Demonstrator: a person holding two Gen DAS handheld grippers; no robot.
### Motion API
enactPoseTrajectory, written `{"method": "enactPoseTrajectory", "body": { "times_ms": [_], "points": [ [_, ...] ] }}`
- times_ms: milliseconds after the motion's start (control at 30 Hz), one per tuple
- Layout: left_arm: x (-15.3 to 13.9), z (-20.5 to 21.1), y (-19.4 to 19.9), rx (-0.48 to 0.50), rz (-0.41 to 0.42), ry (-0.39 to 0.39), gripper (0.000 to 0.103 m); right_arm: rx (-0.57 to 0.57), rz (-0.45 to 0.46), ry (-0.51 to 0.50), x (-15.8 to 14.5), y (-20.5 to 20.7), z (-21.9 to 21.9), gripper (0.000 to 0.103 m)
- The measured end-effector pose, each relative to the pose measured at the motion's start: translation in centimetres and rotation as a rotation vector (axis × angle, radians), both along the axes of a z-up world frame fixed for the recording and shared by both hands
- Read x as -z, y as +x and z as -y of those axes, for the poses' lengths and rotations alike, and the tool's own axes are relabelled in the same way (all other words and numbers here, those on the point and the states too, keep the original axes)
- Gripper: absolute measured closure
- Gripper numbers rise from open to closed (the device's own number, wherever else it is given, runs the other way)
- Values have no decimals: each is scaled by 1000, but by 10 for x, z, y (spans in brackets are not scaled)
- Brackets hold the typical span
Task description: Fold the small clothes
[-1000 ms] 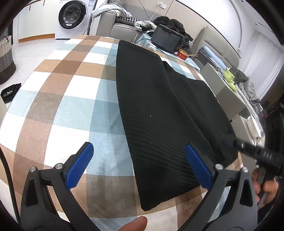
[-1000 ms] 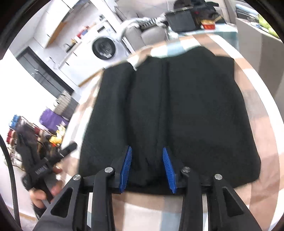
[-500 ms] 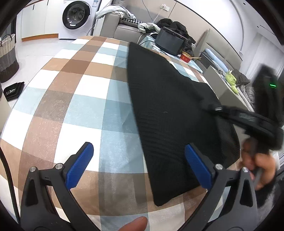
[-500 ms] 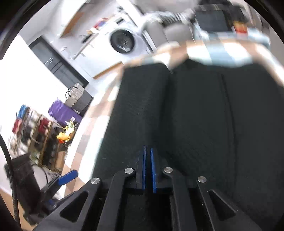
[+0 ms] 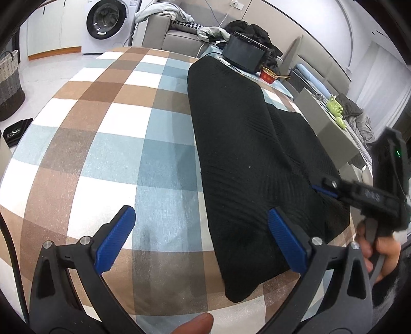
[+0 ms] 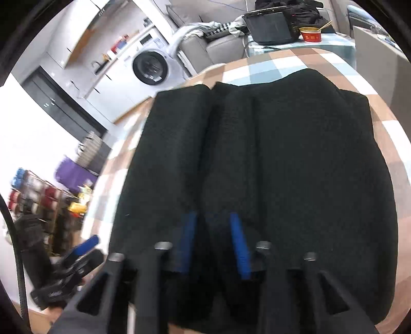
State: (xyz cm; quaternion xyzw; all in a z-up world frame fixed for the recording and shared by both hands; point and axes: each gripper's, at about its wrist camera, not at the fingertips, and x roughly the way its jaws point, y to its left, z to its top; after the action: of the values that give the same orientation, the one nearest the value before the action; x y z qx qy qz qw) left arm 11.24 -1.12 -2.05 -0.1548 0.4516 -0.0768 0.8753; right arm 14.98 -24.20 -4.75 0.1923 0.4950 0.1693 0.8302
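Observation:
A black knit garment (image 5: 246, 159) lies lengthwise on the checked tablecloth (image 5: 108, 144), with a lengthwise fold ridge near its right side. My left gripper (image 5: 200, 241) hovers open over the garment's near left edge, one pad above the cloth and the other above bare tablecloth. In the right wrist view the garment (image 6: 308, 167) fills the frame. My right gripper (image 6: 213, 244) is low on its near hem, jaws opening, with a ridge of black cloth between the blue pads but not pinched. The right gripper (image 5: 334, 190) also shows at the garment's right edge, held by a hand (image 5: 380, 251).
A washing machine (image 5: 106, 23) and a grey sofa (image 5: 179, 38) with loose clothes stand beyond the table. A black box (image 5: 244, 54) and a red bowl (image 5: 268, 74) sit at the far end. A wicker basket (image 5: 9, 84) is on the floor at left.
The right gripper closed on the near hem, then parted its jaws again and sank toward the garment. The garment's near end shifted right and narrowed. The left gripper stayed put and open.

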Motion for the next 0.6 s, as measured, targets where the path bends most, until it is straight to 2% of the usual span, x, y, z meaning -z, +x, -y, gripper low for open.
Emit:
{"method": "enactPoseTrajectory", "body": {
  "times_ms": [133, 167, 267, 333, 367, 467, 533, 600],
  "points": [
    [2, 2, 2, 13, -9, 6, 1, -98, -59, 134, 10, -10, -7, 62],
    [2, 3, 2, 17, -8, 8, 1, -115, -68, 140, 11, -10, -11, 62],
    [4, 5, 4, 24, -14, 14, 1, -124, -45, 64, 9, -3, -23, 62],
    [1, 5, 3, 22, -6, 10, 1, -103, -9, 22, -2, -4, -23, 79],
    [-1, 4, 3, 21, -1, 7, 1, -103, 48, 17, -12, -8, -23, 91],
    [-7, 2, -1, 12, 12, -6, 1, -132, 105, -5, -37, -25, -23, 94],
    [-10, 0, -2, 10, 13, -18, 1, -116, 100, 9, -47, -31, -17, 95],
    [-10, -1, -2, 12, 14, -19, 1, -77, 96, -19, -50, -31, -10, 95]
  ]
}}
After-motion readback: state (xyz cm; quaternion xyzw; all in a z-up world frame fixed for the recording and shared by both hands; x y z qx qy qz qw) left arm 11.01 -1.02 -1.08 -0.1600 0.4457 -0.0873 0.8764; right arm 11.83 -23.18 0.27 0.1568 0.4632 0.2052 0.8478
